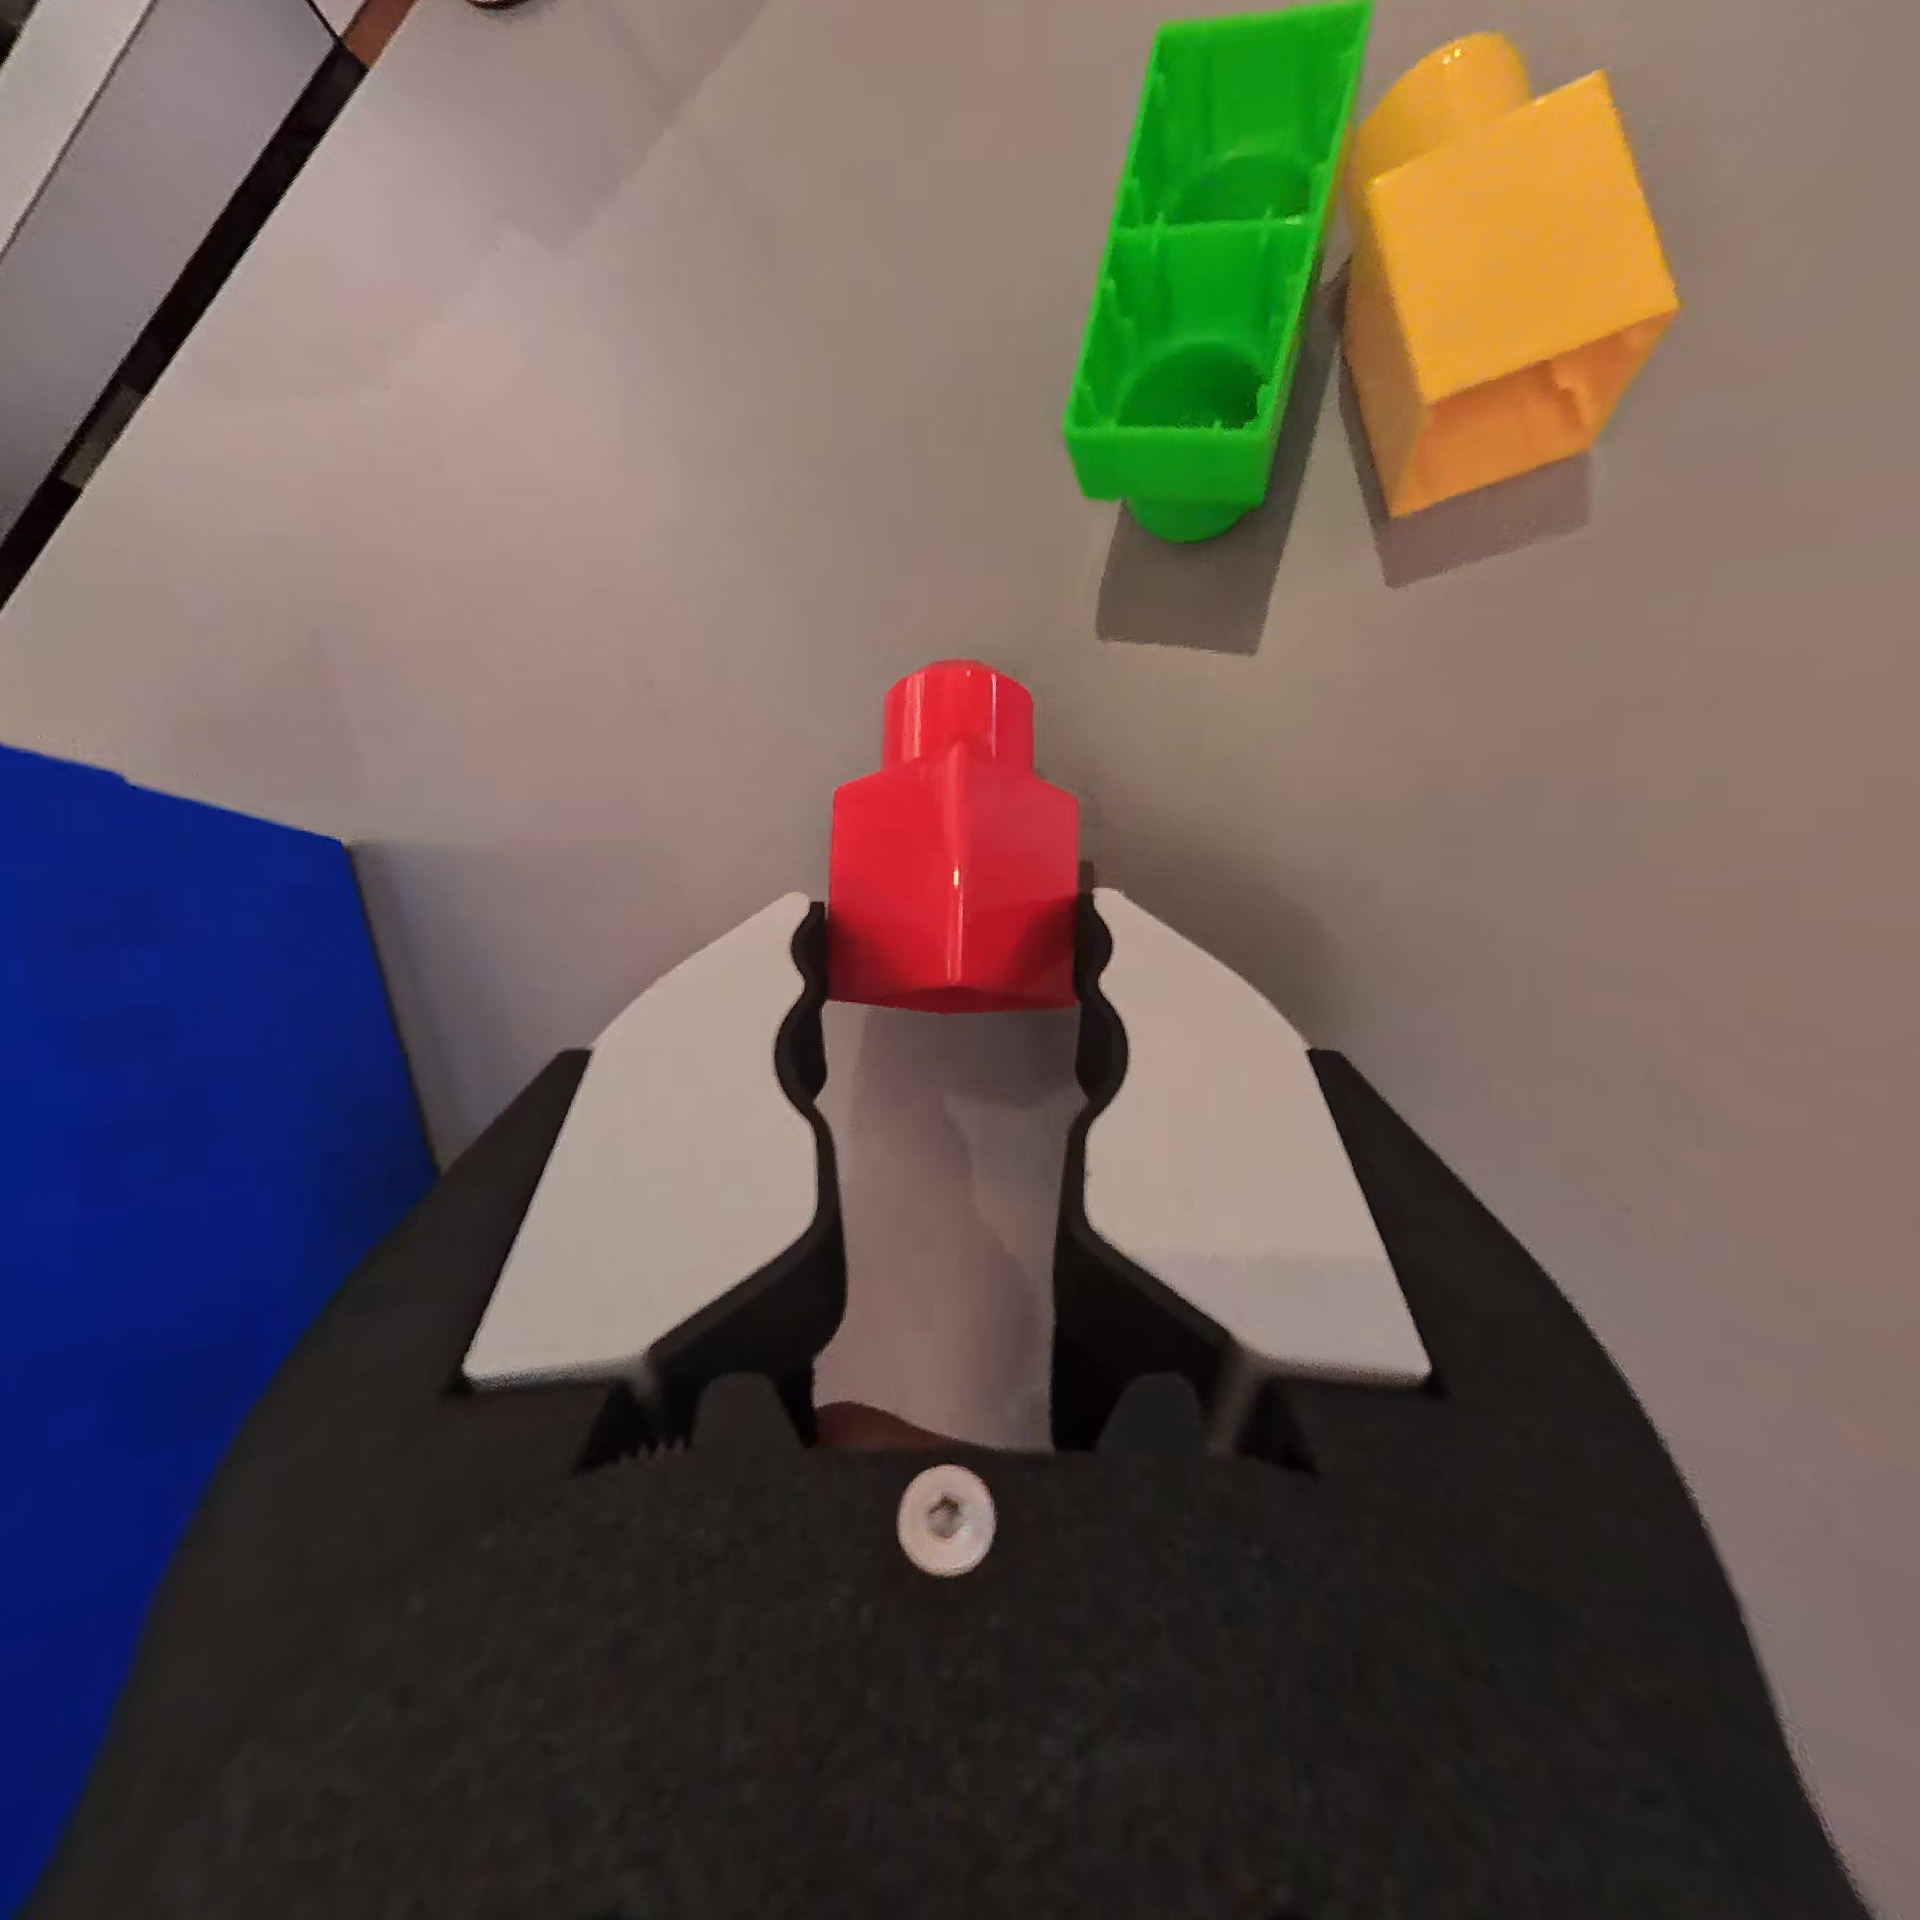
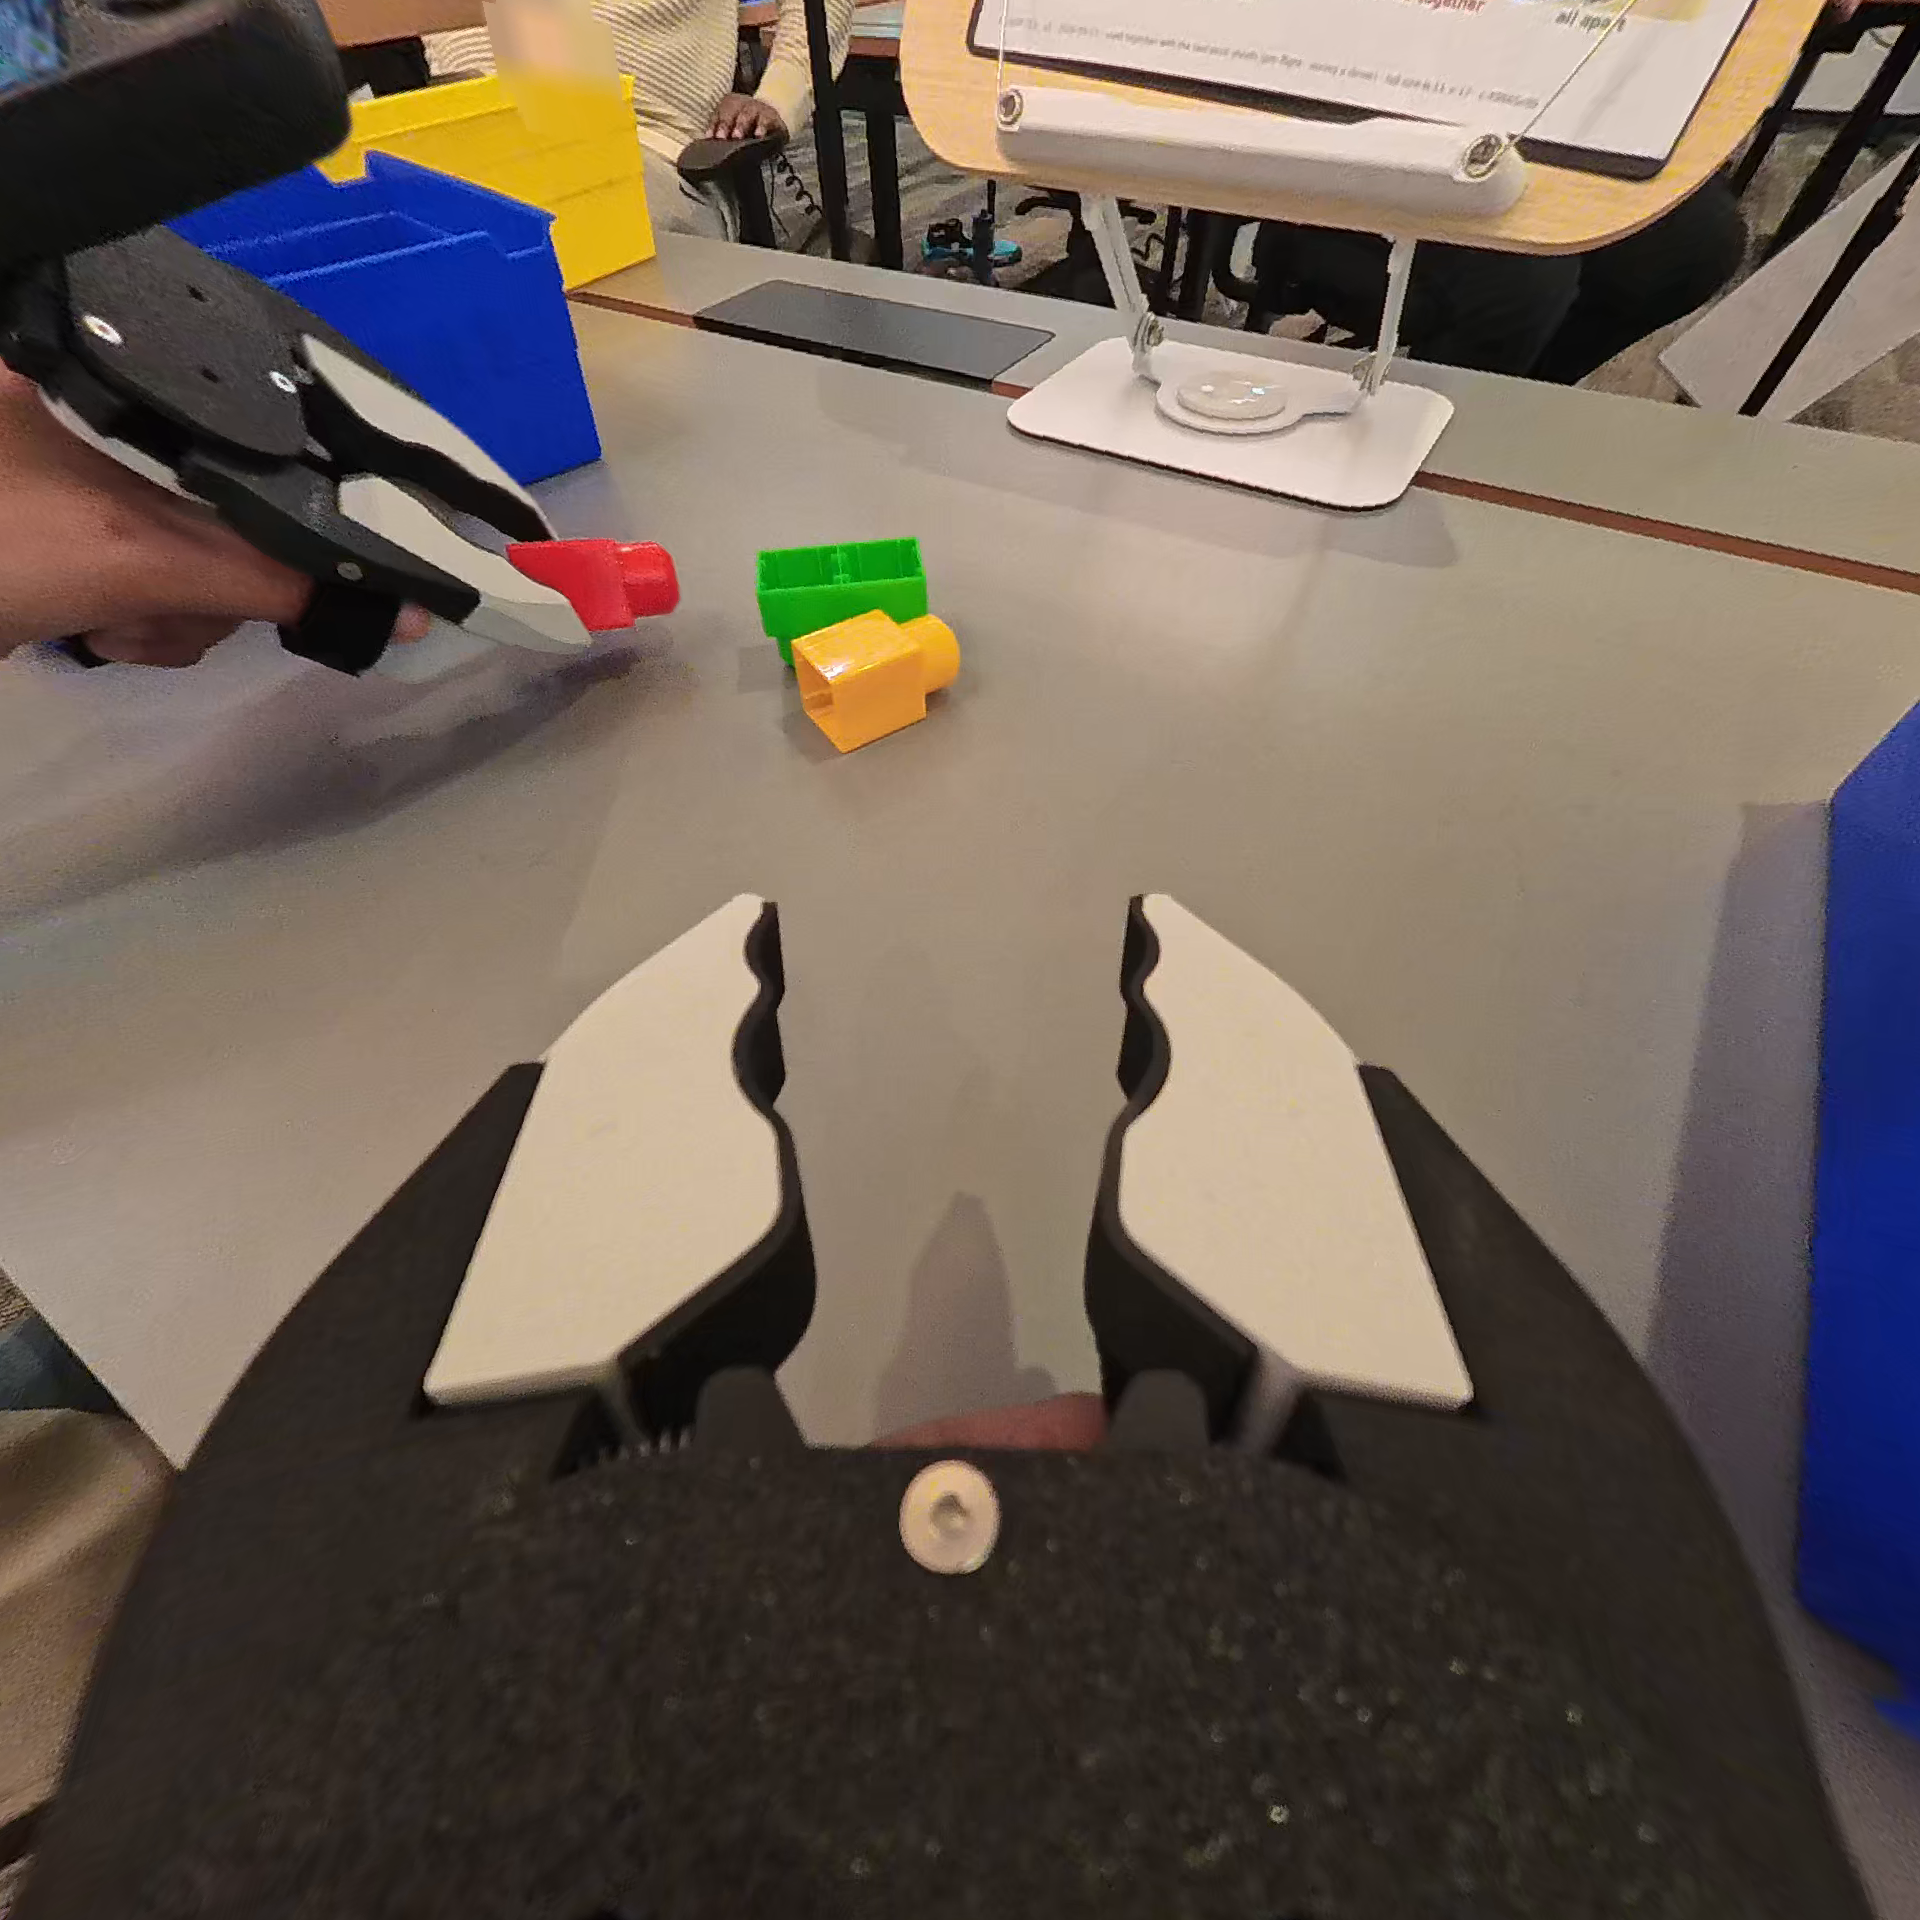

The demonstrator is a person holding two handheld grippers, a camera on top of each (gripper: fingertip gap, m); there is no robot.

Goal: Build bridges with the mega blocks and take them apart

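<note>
Gripping red block (image 1: 951, 894) – left tongs (image 1: 951, 940) | right tongs (image 2: 951, 935) agape – empty

Grey table (image 2: 1247, 748); blue bin (image 2: 436, 301), yellow bin (image 2: 582, 156) behind; white tablet stand (image 2: 1226, 416).

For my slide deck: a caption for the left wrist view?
Left hand-held gripper holds a red block above the table.

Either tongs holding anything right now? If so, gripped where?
Left tongs clamp the small red plastic single-stud block by the open base end of its square body, stud pointing away. Right tongs are open and empty.
</note>
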